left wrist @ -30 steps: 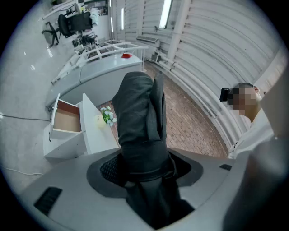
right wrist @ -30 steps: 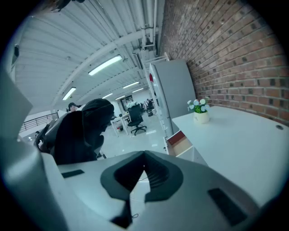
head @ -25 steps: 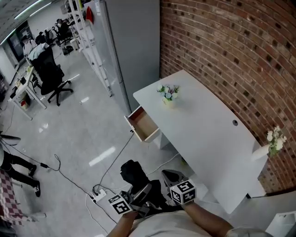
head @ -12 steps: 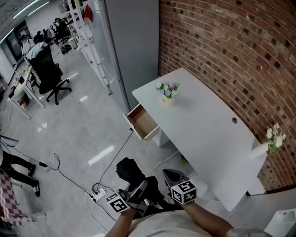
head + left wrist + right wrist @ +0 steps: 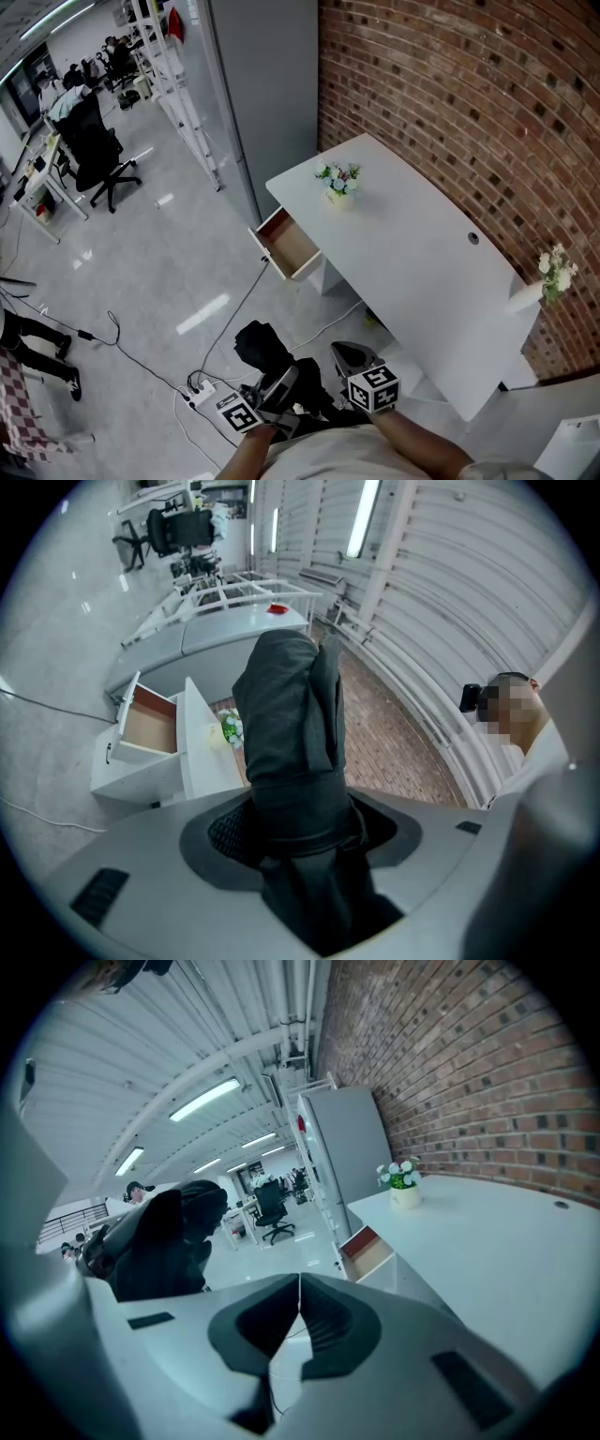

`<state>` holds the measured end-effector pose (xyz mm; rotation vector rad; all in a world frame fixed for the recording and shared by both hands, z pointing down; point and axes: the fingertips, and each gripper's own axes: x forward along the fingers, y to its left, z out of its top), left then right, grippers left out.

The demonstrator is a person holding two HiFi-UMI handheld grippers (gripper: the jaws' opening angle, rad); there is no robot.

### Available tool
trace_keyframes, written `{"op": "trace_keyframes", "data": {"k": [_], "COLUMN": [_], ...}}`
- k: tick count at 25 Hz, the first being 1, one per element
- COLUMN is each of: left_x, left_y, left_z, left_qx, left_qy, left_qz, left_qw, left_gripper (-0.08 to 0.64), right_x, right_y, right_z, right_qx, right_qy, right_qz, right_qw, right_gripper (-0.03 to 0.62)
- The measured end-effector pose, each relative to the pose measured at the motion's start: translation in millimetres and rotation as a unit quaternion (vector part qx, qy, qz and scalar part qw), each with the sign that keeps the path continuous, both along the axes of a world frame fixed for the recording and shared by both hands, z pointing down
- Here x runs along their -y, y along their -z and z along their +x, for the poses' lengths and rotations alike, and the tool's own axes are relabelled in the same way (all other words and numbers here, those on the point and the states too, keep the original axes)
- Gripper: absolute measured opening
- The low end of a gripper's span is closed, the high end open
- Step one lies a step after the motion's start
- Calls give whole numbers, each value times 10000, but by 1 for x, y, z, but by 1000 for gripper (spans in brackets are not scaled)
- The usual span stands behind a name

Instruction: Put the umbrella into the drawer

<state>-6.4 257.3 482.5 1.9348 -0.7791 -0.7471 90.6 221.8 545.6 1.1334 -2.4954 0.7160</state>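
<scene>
A folded black umbrella [image 5: 291,733] stands up out of my left gripper [image 5: 295,832], whose jaws are shut on its lower part. The head view shows the umbrella [image 5: 262,345] held low, above the floor, with the left gripper [image 5: 272,389] beneath it. My right gripper [image 5: 298,1314] is shut with nothing between its jaws; it sits beside the left one [image 5: 349,360]. The white desk [image 5: 412,262] has its drawer [image 5: 289,244] pulled open at the near left corner, empty inside. The drawer also shows in the left gripper view [image 5: 145,726] and the right gripper view [image 5: 367,1246].
A small pot of flowers [image 5: 339,186] stands on the desk's far end, another flower vase [image 5: 548,281] at the right by the brick wall [image 5: 469,103]. A cable and power strip [image 5: 202,394] lie on the floor. An office chair [image 5: 98,155] and a grey cabinet [image 5: 262,84] stand farther off.
The view has drifted slightly, the desk and drawer shifting a little up and left. The left gripper with the umbrella has edged left; the right gripper has hardly moved.
</scene>
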Motion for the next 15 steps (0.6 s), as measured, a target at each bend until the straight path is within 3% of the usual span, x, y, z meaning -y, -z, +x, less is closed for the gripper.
{"op": "trace_keyframes", "data": {"k": [15], "left_x": [-20], "left_y": [-21], "left_z": [-22], "left_qx": [-274], "left_qy": [-164], "left_qz": [-250], "left_qw": [9992], "left_gripper": [264], "right_x": [-26], "right_y": [-16], "right_z": [-37], "right_qx": [-125], "right_qy": [104], "right_qz": [-300], "right_qw": [9994], "right_gripper": [17]}}
